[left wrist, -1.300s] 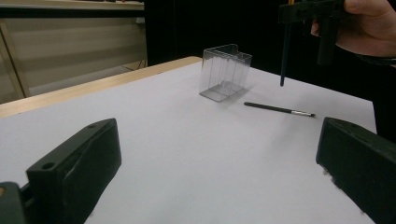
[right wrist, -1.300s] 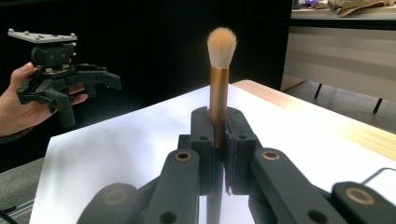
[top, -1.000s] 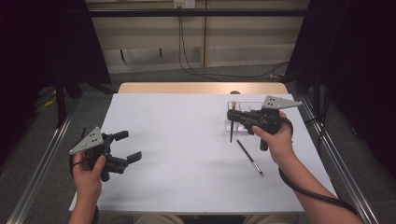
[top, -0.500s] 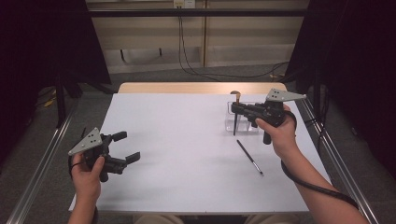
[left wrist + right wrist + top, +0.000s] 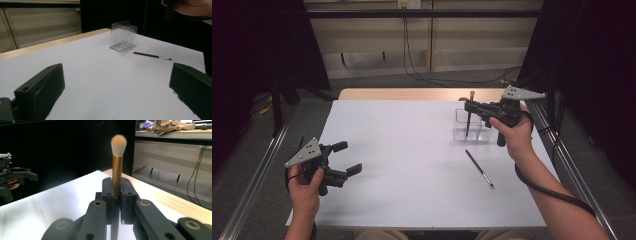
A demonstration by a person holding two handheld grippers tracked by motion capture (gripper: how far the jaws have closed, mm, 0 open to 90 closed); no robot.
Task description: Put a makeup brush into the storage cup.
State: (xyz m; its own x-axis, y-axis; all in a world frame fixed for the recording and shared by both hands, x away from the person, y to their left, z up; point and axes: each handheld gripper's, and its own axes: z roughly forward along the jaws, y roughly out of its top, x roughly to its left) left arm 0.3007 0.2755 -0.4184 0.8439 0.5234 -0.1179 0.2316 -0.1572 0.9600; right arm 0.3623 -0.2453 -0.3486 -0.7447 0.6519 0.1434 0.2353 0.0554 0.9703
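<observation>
Nearest, the left tongs [image 5: 344, 157] rest apart and empty low over the worktop [image 5: 402, 150], a thin brush [image 5: 479, 168] lies unpicked midway, and farther off the right tongs [image 5: 468, 106] clamp an upright makeup brush [image 5: 117, 162] above the clear organiser [image 5: 471, 126], seemingly not yet released.

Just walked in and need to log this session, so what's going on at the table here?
A person is working at a white table with a gripper in each hand. The right gripper has its fingers shut on a makeup brush, held upright with the bristles on top, over a clear plastic holder near the table's far right. A second, thinner brush lies flat on the table in front of the holder. The left gripper is open and holds nothing, near the table's front left.
</observation>
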